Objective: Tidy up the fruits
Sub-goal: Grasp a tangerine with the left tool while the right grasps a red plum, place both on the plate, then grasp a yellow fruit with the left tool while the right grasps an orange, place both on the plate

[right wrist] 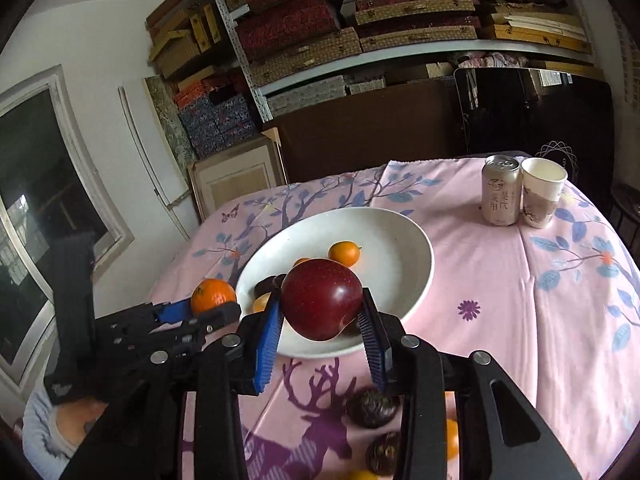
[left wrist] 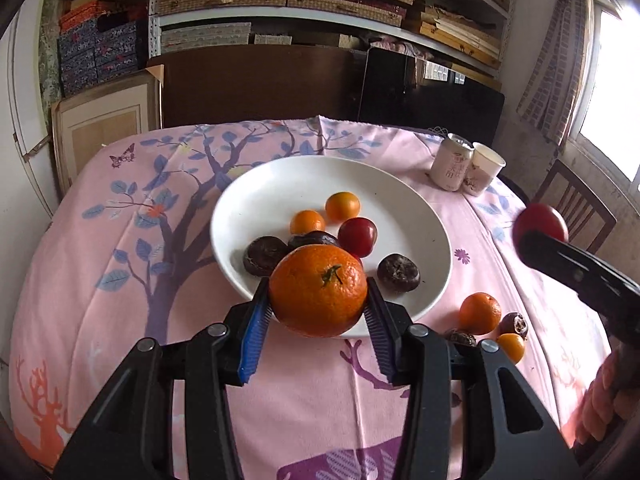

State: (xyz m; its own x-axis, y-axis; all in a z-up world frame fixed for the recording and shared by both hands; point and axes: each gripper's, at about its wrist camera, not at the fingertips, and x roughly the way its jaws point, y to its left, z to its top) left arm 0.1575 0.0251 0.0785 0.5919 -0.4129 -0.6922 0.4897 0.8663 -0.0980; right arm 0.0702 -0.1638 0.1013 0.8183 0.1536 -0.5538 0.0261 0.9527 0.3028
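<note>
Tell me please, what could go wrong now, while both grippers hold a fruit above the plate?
1. The left gripper pinches the round mandarin only at its sides; it might slip out and roll off the plate.
2. The plum in the right gripper hangs over fruits already in the plate; dropped from here, it may knock them.
3. Both grippers are near the same rim, so they could bump.

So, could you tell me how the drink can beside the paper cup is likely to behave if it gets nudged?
The can stands upright and tall on the soft tablecloth, so it would probably tip rather than slide. It touches or nearly touches the paper cup, which would likely shift too. On its side, it would probably roll.
</note>
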